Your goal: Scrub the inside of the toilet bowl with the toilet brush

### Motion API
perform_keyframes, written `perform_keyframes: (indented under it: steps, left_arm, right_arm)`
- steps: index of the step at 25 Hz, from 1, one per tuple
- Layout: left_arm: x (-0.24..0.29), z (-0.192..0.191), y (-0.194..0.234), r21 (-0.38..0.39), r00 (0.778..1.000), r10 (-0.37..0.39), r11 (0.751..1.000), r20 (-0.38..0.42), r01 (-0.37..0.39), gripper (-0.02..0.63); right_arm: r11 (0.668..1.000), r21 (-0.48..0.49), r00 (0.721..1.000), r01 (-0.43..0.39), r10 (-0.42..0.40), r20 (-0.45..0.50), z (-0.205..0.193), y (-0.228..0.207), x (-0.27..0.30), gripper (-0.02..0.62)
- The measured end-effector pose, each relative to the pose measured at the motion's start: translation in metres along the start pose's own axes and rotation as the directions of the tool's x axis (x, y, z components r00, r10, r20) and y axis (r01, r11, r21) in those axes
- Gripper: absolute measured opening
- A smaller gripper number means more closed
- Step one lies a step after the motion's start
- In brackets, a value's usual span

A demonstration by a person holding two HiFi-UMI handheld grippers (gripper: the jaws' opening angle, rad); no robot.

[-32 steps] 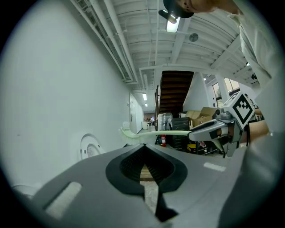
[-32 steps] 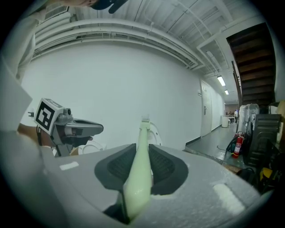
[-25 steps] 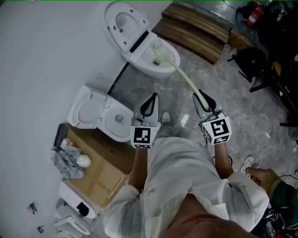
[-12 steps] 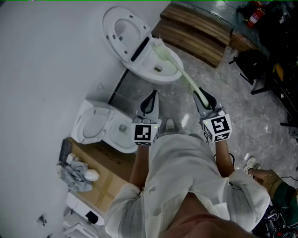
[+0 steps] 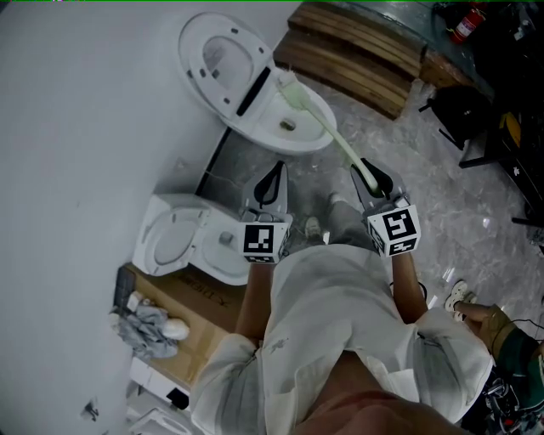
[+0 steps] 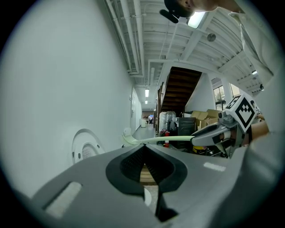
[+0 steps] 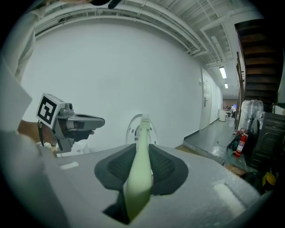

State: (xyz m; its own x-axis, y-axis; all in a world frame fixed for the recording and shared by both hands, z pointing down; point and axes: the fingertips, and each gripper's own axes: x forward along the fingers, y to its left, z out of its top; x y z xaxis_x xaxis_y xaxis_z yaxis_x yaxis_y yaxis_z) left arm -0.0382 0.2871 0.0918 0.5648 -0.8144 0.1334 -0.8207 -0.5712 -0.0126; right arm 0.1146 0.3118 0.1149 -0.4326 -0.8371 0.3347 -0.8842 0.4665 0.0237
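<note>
A white toilet (image 5: 289, 140) stands on the floor with its lid (image 5: 214, 59) raised against the wall. My right gripper (image 5: 367, 176) is shut on the handle of a pale green toilet brush (image 5: 327, 132). The brush head (image 5: 287, 85) sits at the back rim of the bowl, near the hinge. In the right gripper view the handle (image 7: 141, 160) runs out between the jaws toward the raised lid (image 7: 133, 130). My left gripper (image 5: 272, 180) is shut and holds nothing; it hovers left of the brush handle, short of the bowl. In the left gripper view the brush (image 6: 153, 140) crosses above my jaws.
A second toilet (image 5: 194, 238) lies nearer me on the left, beside a cardboard box (image 5: 183, 316) with a grey rag (image 5: 146, 327). Wooden slats (image 5: 357, 51) lie behind the bowl. Dark equipment (image 5: 497, 102) and a fire extinguisher (image 5: 464, 24) stand at the right.
The brush head has gone from inside the bowl up to the back rim by the hinge. My head view has shifted slightly; both grippers keep their hold.
</note>
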Motion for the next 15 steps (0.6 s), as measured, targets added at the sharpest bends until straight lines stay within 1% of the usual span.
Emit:
perform_keyframes:
  steps: [7,11,15]
  left_arm:
    - [0.035,-0.016,0.020,-0.007,0.999,0.019,1.000,-0.041,-0.019,0.018]
    - [0.065,-0.026,0.032,0.003,0.998,0.041,0.999,-0.050,-0.040,0.018]
    - [0.098,-0.041,0.046,-0.017,0.993,0.079,0.997,-0.082,-0.081,0.018]
  right_arm:
    - [1.000,0.017,0.999,-0.022,0.022,-0.043,-0.008,-0.023,0.040,0.092]
    - [0.999,0.019,0.997,-0.048,0.049,-0.055,-0.007,-0.046,0.070,0.092]
    - [0.997,0.022,0.993,-0.078,0.080,-0.091,-0.012,-0.071,0.102,0.092]
